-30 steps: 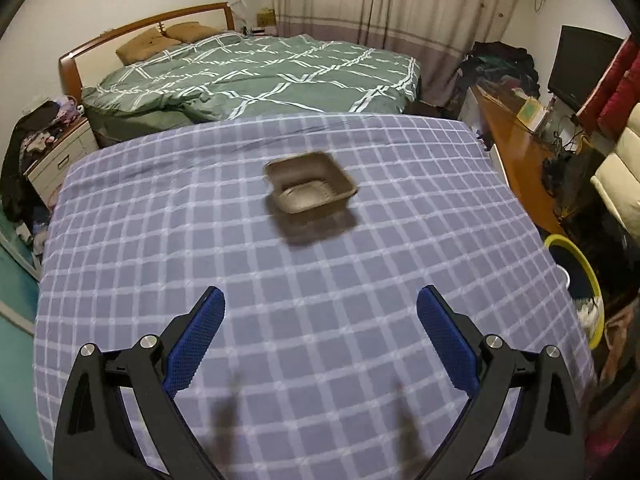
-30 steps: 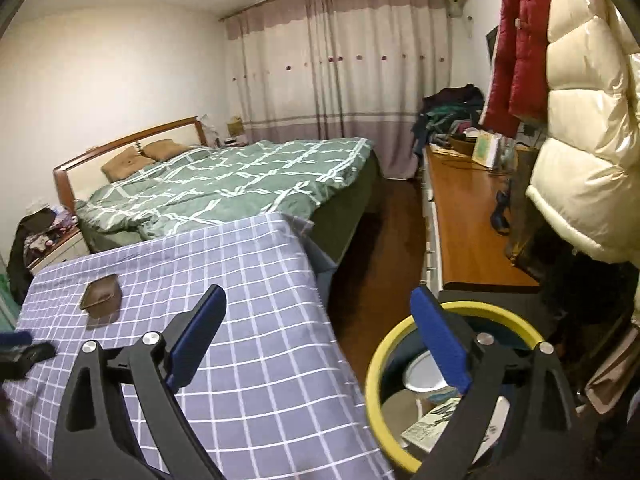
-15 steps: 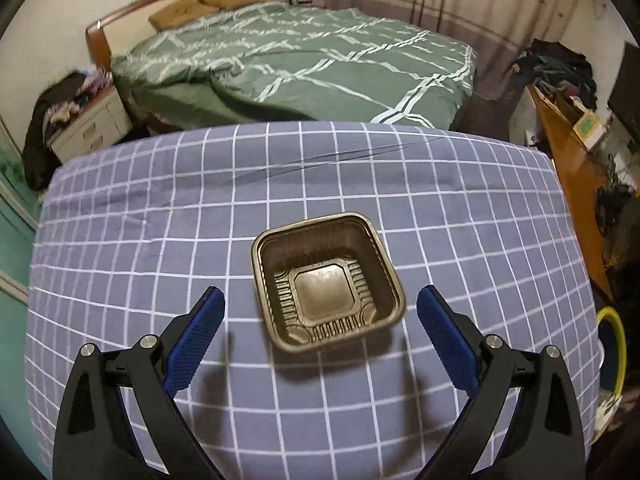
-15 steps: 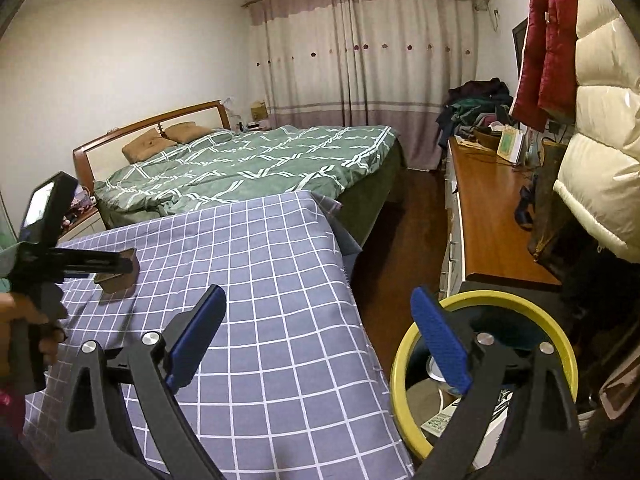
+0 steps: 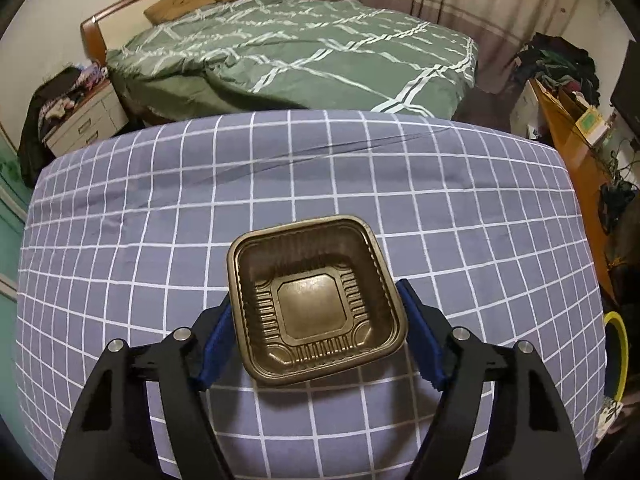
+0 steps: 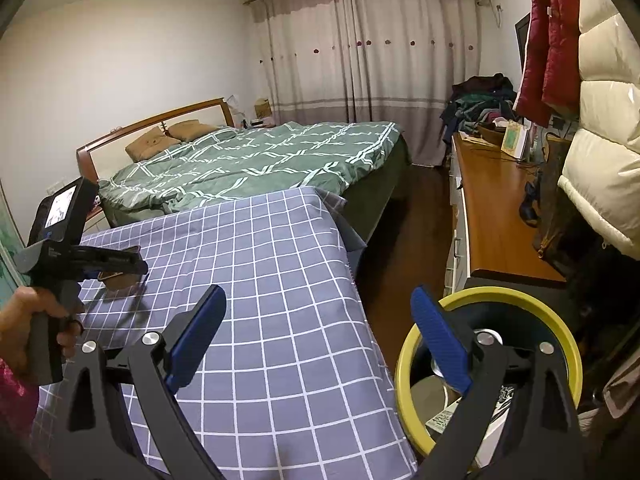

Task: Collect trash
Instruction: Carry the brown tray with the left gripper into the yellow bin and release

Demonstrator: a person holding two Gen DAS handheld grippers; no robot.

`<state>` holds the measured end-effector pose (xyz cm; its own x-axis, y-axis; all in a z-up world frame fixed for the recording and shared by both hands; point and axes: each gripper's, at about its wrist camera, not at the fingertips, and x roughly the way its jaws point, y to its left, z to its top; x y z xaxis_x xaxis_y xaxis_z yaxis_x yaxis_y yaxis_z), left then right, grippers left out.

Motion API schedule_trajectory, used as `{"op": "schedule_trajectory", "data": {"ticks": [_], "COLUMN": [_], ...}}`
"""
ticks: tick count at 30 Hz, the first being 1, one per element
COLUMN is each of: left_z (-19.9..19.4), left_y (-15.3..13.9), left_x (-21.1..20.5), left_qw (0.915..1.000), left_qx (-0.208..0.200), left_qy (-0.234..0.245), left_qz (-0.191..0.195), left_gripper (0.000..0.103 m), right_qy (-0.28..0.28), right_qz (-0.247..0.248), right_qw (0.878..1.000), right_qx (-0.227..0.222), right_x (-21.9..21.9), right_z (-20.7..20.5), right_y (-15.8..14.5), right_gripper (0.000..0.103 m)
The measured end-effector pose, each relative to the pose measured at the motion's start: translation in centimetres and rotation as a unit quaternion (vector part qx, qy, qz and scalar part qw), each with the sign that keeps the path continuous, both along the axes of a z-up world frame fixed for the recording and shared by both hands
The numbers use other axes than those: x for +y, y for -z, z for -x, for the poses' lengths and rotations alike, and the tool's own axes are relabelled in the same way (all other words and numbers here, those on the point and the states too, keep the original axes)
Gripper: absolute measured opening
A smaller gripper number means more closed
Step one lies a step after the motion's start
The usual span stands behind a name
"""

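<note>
Tongs first: in the left wrist view the left gripper [image 5: 316,344] sat low in the frame with its jaws either side of the tray [image 5: 316,300], and they had just been closing in on it. Blue pads [image 5: 218,340] looked right up against the tray's walls, though I couldn't see for sure that they were pressing, so I'd call it a grab in progress, not a finished one. That tray was a brown plastic food thing, empty, open side up, sitting on the checked cloth [image 5: 160,220] just below the middle of the picture. A sliver of the yellow bin [image 5: 618,344] peeked in at the far right edge.

Over in the right wrist view, the right gripper [image 6: 320,344] was wide open with nothing between the jaws, parked at the bottom of the frame. One finger hung over the cloth, the other in front of the bin at lower right [image 6: 408,360]. Bin already had some stuff in it: something round and pale, plus printed paper or packaging, too hard to read. At the left edge you could see the person's hand [image 6: 24,328] on the left gripper's handle, with the tray mostly hidden under its fingers.

So progress-wise: some trash looked binned, the tray wasn't lifted yet, and I saw nothing else loose on the cloth. My guess is it was the last piece.
</note>
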<state>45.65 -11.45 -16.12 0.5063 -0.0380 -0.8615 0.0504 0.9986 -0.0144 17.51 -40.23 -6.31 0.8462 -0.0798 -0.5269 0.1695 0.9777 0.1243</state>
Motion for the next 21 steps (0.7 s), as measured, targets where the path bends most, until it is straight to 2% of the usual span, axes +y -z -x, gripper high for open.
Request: {"op": "schedule_trajectory", "data": {"ticks": [6, 11, 18, 21], "left_z": [2.3, 4.7, 8.5, 10.5], "left_y": [-1.9, -3.9, -6.7, -7.7], "left_x": [-2.0, -4.5, -11.2, -14.9], "left_qw": [0.9989, 0.9969, 0.9875, 0.9803], "left_qx": [-0.035, -0.05, -0.072, -0.074], "left_qy": [0.027, 0.06, 0.14, 0.182], "left_qz": [-0.018, -0.011, 0.007, 0.018], "left_gripper": [0.072, 0.072, 0.072, 0.072], "right_qy": [0.008, 0.016, 0.036, 0.059], "right_qz": [-0.002, -0.006, 0.009, 0.013], "right_qw": [1.0, 1.0, 0.999, 0.998], "right_qx": [0.005, -0.002, -0.015, -0.021], "right_x": [-0.4, -1.5, -4.2, -6.3], "right_z": [0.0, 1.0, 5.5, 8.1], "right_y": [0.0, -0.8, -2.4, -2.8], "right_gripper": [0.089, 0.089, 0.089, 0.089]}}
